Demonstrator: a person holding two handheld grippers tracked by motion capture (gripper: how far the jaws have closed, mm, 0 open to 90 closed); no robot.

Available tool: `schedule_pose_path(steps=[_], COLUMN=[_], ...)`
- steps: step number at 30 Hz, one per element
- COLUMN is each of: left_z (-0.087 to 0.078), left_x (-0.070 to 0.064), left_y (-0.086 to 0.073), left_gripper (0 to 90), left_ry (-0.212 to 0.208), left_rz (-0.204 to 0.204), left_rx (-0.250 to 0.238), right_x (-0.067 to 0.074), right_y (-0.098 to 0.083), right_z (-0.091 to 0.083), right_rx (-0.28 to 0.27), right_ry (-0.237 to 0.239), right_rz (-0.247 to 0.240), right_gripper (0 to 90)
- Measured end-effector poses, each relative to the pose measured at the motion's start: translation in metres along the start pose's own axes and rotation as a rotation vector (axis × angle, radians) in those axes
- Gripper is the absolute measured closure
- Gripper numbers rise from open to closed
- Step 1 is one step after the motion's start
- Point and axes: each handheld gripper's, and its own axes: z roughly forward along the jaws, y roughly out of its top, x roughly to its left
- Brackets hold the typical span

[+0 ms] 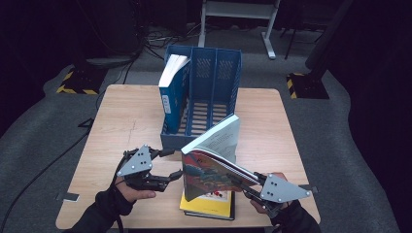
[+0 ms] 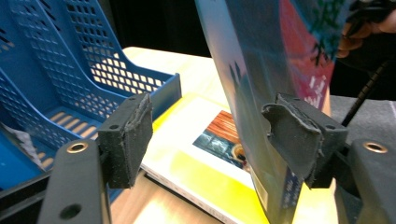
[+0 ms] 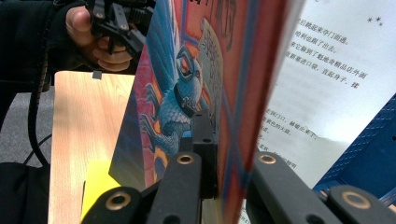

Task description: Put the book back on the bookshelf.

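While the right gripper (image 1: 248,187) is clamped on the cover of the book (image 1: 210,167) and holds it half open above the table (image 1: 121,116), the left gripper (image 1: 176,174) stands open at the book's 9 o'clock edge. A yellow book (image 1: 206,204) lies under it. The blue rack (image 1: 204,97) is at 12 o'clock.

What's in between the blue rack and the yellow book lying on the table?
In the high view, the raised book, clamped by the right gripper, stands over the gap between the blue rack and the yellow book. Under it is bare table.
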Motion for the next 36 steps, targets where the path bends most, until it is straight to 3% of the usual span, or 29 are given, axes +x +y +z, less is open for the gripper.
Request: schedule_pose_path(steps=[7, 9, 11, 15, 16, 18, 26, 29, 34, 36], left_z=[0.003, 0.006, 0.007, 0.012, 0.014, 0.021, 0.042, 0.048, 0.059, 0.062], left_x=[-0.002, -0.003, -0.004, -0.008, -0.010, -0.012, -0.018, -0.015, -0.008, -0.006], left_y=[-0.014, -0.022, -0.027, -0.035, -0.036, -0.037, -0.036, -0.030, -0.018, -0.014], left_gripper=[30.3, 28.9, 28.8, 28.1, 28.2, 30.9, 41.2, 44.6, 45.9, 45.7], left_ry=[-0.037, -0.043, -0.061, -0.103, -0.088, -0.112, -0.142, -0.169, -0.163, -0.163], left_rz=[0.002, 0.011, 0.007, -0.005, 0.008, 0.013, 0.003, -0.007, -0.030, -0.015], left_rx=[0.052, 0.104, 0.123, 0.138, 0.141, 0.149, 0.112, 0.075, 0.024, 0.016], right_x=[0.000, 0.001, 0.001, 0.002, 0.002, 0.002, 0.002, 0.002, 0.001, 0.002], right_y=[0.000, 0.000, 0.000, 0.000, 0.000, -0.001, -0.005, -0.004, -0.005, -0.005], right_z=[0.000, -0.001, -0.001, -0.001, 0.000, 0.000, 0.000, 0.000, -0.002, -0.002], right_rx=[0.000, 0.000, 0.000, -0.002, -0.002, -0.003, -0.001, 0.003, 0.002, 0.000], right_ry=[0.000, -0.005, -0.006, -0.007, -0.007, -0.008, -0.014, -0.019, -0.022, -0.022], right_rz=[0.000, -0.003, -0.005, -0.006, -0.005, -0.004, 0.004, 0.000, 0.006, 0.000], right_gripper=[86.0, 85.9, 85.9, 85.9, 85.9, 85.8, 85.2, 85.0, 85.5, 85.8])
